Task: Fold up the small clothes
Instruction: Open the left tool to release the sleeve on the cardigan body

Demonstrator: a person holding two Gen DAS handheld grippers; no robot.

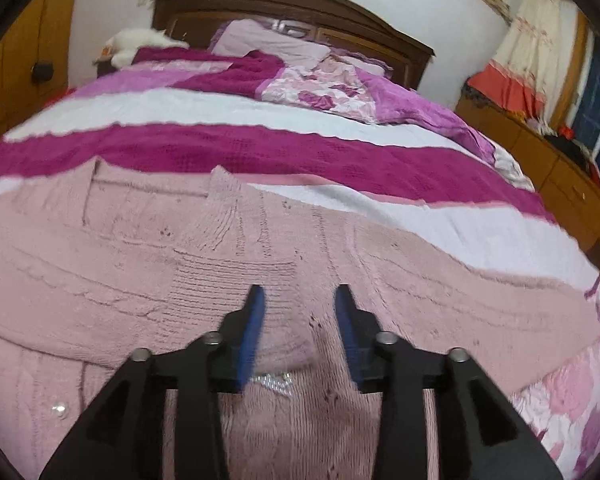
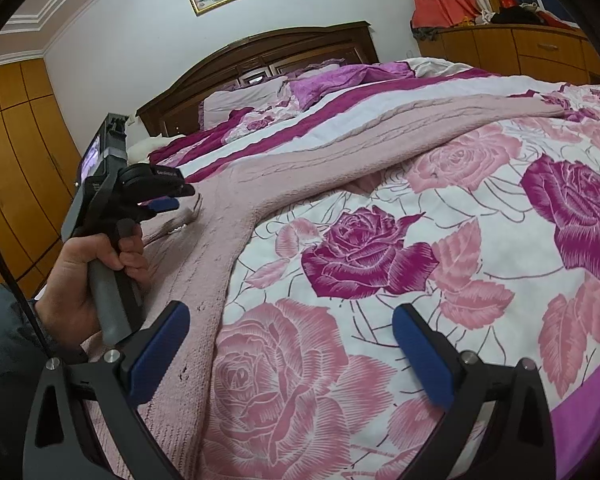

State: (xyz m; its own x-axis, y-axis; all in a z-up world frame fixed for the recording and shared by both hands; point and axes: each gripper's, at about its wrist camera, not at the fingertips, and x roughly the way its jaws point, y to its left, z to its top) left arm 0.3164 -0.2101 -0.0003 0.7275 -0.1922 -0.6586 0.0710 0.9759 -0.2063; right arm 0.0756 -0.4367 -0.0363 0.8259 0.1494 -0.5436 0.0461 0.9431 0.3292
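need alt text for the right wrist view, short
The open right claw, with blue-padded fingers, hovers over a rose-printed pink and white bedspread. To its left, a pale pink knitted sweater lies on the bed, one sleeve stretching away to the right, while a hand holds the left claw over it.
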